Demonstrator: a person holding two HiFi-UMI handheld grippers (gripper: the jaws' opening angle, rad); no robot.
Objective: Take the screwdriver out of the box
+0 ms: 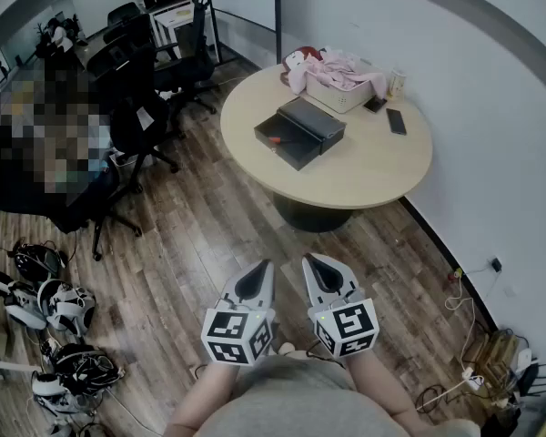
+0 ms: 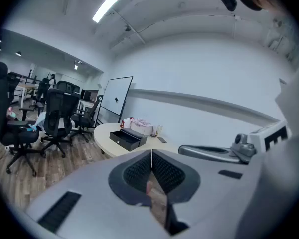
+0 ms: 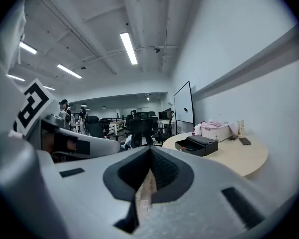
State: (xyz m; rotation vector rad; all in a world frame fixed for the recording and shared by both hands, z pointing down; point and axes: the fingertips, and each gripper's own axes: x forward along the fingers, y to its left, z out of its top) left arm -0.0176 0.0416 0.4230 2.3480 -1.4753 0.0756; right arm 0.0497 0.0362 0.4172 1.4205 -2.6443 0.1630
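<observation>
Right hand-held gripper (image 1: 311, 260) closed, screwdriver (image 1: 275, 139) well apart

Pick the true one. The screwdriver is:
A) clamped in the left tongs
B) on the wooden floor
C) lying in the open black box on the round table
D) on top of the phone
C: the screwdriver, red at the handle, lies inside the open black box on the round table.

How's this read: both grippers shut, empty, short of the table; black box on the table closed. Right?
No. The black box on the round table is open, with the screwdriver lying inside; the head view shows it. Left gripper and right gripper are shut, empty, short of the table.
</observation>
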